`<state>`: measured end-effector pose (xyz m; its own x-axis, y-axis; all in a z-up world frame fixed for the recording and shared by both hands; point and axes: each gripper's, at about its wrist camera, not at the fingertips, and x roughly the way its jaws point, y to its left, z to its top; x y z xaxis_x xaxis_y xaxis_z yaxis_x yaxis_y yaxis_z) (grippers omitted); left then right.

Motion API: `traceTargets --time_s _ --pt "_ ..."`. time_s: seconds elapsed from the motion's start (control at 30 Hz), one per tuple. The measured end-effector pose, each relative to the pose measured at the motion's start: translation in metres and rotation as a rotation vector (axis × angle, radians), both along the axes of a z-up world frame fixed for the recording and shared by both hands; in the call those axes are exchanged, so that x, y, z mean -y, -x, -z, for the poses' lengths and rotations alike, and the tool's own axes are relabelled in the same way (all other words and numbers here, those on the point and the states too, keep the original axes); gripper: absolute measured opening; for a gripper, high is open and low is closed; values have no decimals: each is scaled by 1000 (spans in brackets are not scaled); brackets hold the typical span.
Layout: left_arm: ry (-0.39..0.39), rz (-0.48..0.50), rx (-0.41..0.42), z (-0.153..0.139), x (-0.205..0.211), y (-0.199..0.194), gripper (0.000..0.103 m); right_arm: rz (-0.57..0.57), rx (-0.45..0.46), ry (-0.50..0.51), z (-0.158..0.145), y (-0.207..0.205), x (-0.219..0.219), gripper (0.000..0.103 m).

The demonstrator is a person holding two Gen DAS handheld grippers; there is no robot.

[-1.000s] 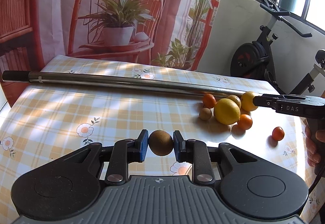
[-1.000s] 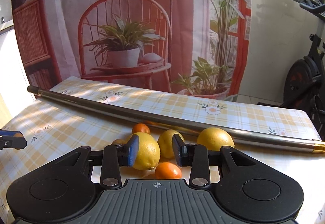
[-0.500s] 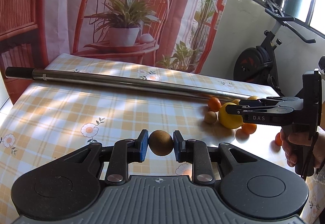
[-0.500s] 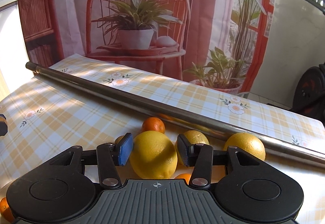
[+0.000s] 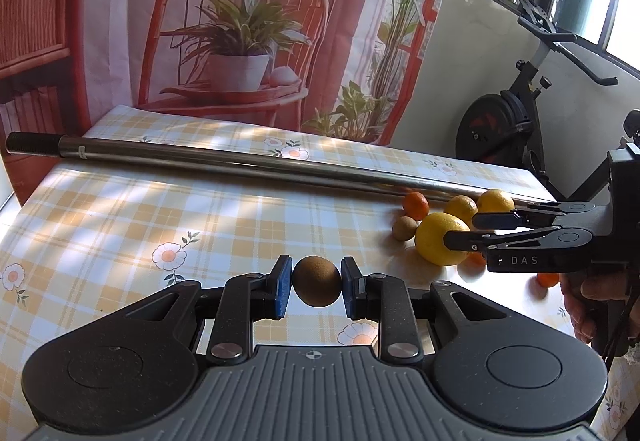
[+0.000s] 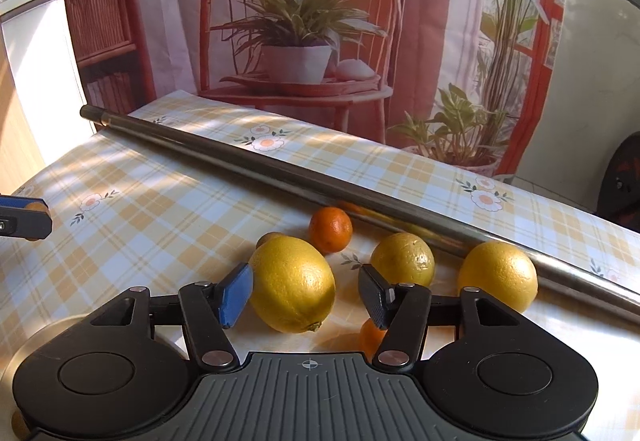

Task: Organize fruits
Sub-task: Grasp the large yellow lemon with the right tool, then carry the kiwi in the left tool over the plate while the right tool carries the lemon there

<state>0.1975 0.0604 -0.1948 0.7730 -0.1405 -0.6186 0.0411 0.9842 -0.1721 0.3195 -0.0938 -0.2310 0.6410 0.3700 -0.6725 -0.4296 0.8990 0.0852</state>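
— Two claws at work? Held what, on the left?

— Left claw [image 5: 316, 287]: clamped on a small brown fruit [image 5: 317, 286], round, carried above the checked bench [image 5: 120, 225], well apart from the pile.

— And further right?

— Right claw [image 6: 306, 295]: spread wide, empty, straddling the big lemon [image 6: 292, 283]. Blue pad just beside its left flank, maybe touching; black pad clear of the right flank by a gap. Lay dead ahead between the tips, long axis running diagonally across the opening, nub end pointing near and right.

— Nearer hand, then?

— Right one, plainly. Judged ready to close once pushed a little deeper around the lemon.

— Anything crowding it?

— Plenty. Tangerine [image 6: 331, 230] and a second brown fruit [image 6: 269, 239] just behind the lemon; smaller lemon [image 6: 402, 259] beyond the black pad; third lemon [image 6: 497, 276] further right, against the steel pole [image 6: 280, 171]; one little orange [image 6: 370, 337] tucked under the right finger. Likely to get nudged on closing. Round fruit, apt to roll.
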Motion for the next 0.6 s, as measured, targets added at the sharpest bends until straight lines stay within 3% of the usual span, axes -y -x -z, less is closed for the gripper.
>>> traceTargets --time_s 0.13,0.27,0.6 --pt "-5 5 -10 3 0 0 28 -30 -64 -47 6 -12 -7 51" --pt "0 8 -12 4 0 1 28 -47 -69 -12 10 -13 -19 51" --pt "24 33 -15 1 4 7 28 57 -108 -89 3 6 0 49"
